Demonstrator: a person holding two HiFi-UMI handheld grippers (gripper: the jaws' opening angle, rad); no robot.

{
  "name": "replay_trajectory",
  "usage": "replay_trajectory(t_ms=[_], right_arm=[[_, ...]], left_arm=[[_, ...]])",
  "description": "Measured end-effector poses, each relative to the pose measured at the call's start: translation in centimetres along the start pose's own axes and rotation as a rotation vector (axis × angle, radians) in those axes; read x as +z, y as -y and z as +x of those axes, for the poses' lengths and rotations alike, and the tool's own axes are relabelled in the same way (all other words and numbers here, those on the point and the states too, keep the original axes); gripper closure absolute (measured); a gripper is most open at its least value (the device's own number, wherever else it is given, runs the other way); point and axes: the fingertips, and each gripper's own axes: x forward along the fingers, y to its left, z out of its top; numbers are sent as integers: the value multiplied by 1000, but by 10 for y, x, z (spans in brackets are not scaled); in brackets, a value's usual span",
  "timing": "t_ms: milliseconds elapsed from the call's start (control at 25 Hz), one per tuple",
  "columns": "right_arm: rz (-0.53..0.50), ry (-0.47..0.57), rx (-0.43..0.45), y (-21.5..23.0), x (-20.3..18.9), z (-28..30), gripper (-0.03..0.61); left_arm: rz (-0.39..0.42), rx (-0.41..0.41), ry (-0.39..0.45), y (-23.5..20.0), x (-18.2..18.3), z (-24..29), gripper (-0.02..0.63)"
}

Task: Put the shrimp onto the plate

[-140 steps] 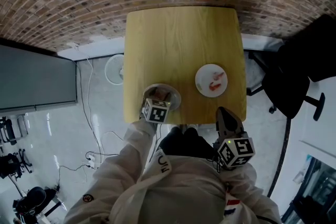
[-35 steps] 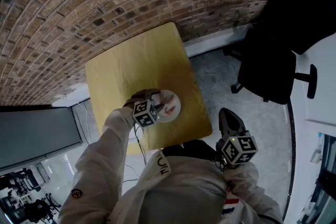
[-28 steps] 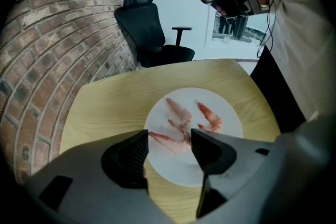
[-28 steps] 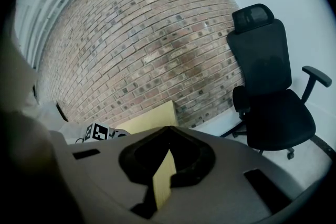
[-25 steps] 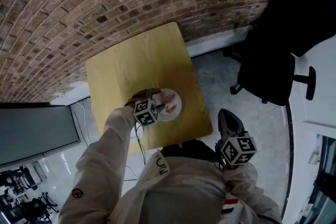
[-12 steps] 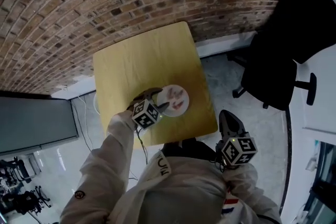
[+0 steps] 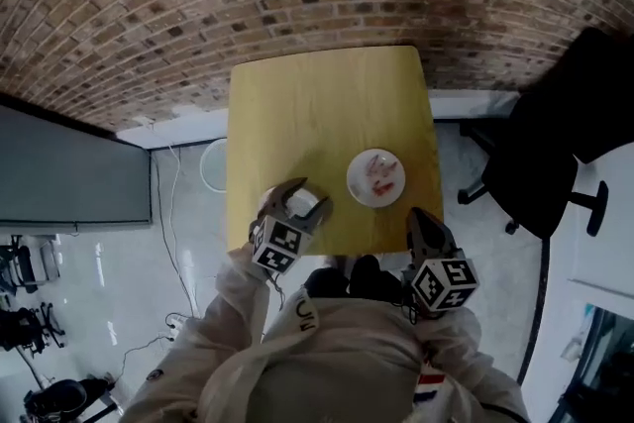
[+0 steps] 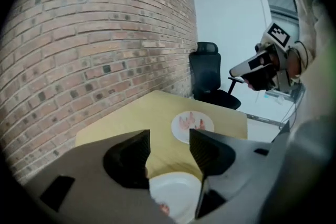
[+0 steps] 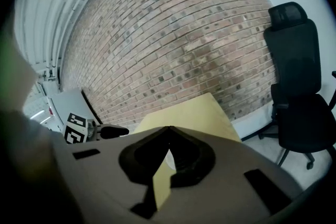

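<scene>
Some shrimp [image 7: 381,173] already lie on the plate [image 7: 353,183]. The left gripper [image 7: 305,200] hangs over the white bowl [image 8: 178,191]. Its jaws are wide, have just closed a little, and hold nothing. A pink bit [image 8: 163,209] in the bowl may be one more shrimp to move. The right gripper [image 7: 420,217] is pinched together and empty.

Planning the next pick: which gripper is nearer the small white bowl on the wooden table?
Left. The left gripper hangs over the bowl, its empty jaws just closing slightly; the right gripper, shut, is by the table's right corner.
</scene>
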Motion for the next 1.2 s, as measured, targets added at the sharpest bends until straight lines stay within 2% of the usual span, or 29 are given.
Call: replay_trajectory(t_ms=[280, 560, 800, 1200], right_arm=[[-42, -25, 68, -82, -26, 14, 555], [-80, -29, 79, -137, -50, 13, 555], [-96, -51, 88, -156, -64, 7, 555], [-100, -89, 124, -149, -68, 11, 555]], left_arm=[[-123, 121, 18, -32, -47, -70, 379], [-229, 208, 24, -48, -83, -122, 379], [-212, 199, -19, -42, -105, -128, 379], [-193, 214, -88, -35, -116, -107, 377]])
